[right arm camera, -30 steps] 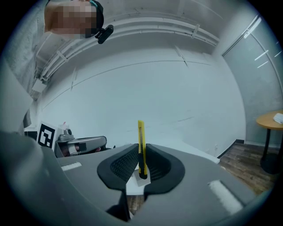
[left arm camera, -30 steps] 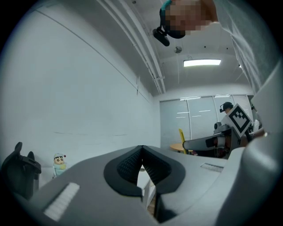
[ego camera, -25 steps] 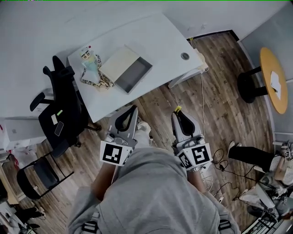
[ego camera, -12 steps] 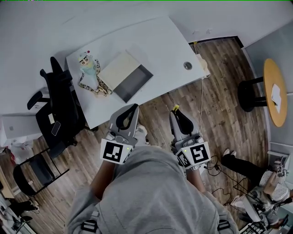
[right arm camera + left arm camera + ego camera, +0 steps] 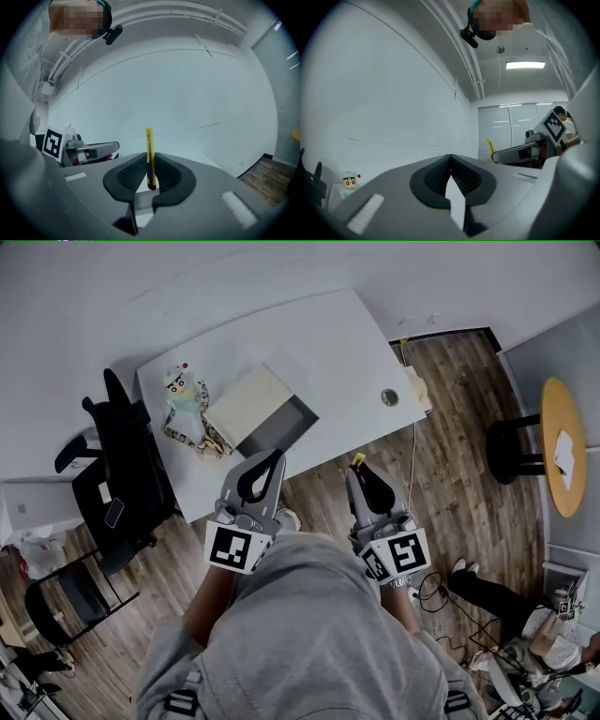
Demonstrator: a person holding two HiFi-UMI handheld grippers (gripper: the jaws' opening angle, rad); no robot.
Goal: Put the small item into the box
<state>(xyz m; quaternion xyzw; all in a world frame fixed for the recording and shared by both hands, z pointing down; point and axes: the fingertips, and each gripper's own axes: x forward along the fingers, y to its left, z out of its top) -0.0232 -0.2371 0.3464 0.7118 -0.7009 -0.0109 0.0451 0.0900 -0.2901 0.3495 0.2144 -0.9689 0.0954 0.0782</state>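
While raised over the wood floor (image 5: 450, 427), pinches a yellow knife (image 5: 149, 157) upright in the right gripper (image 5: 150, 163). Pads tight on its two flat sides, top end poking up past the tips. In the head view, only a yellow tip at that gripper's nose, just off the table (image 5: 328, 343) edge and not in the box (image 5: 261, 409).

Left gripper (image 5: 450, 160) pressed together, tips meeting, nothing between. Held beside the right one, nose at the table's near edge, close to the box's near corner.

On the white table: box lying open, pale half to the left, grey half to the right. Just beside its left end, a small figurine (image 5: 186, 390), upright.

Further out: black chair (image 5: 127, 465) left of the table, round table (image 5: 561, 442) at far right, well apart.
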